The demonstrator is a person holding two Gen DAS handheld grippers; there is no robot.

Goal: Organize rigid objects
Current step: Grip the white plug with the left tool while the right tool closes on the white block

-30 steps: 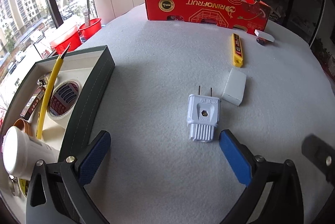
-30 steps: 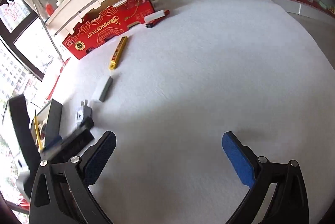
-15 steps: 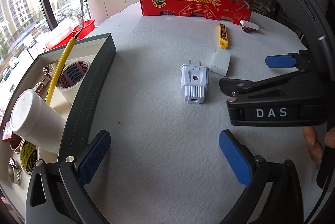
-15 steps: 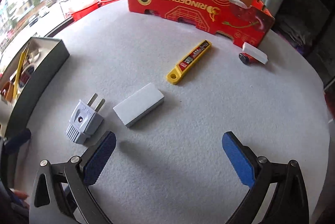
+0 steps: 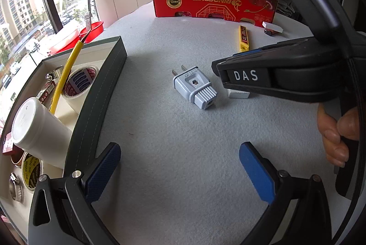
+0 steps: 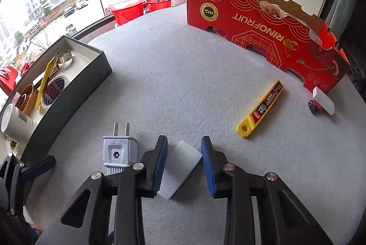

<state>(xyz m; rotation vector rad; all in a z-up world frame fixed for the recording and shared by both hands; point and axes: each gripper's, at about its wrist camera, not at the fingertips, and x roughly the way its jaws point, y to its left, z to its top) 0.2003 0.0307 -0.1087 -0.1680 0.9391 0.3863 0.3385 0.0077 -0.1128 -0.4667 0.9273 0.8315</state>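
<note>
A flat white block [image 6: 183, 167] lies askew on the grey felt table between the blue pads of my right gripper [image 6: 184, 140]. Its jaws are closing, and the pads touch the block's opposite corners. In the left wrist view the right gripper [image 5: 228, 62] hides most of that block [image 5: 238, 94]. A grey two-pin plug [image 5: 194, 87] lies just left of it, also seen as the plug [image 6: 120, 149] by the right gripper's left finger. My left gripper [image 5: 179, 149] hangs open over bare felt, nearer than the plug, holding nothing.
A dark green box [image 5: 103, 94] on the left holds tape rolls, a white bottle and a yellow tool. A yellow cutter [image 6: 260, 110], a small white piece [image 6: 323, 100] and a red cylinder [image 6: 315, 106] lie near the red carton [image 6: 263, 30]. A person's hand [image 5: 338, 135] grips the right handle.
The right gripper swung in from the right, rolled, came down over the white block and narrowed its jaws from wide open onto it. The left gripper stayed nearly still.
</note>
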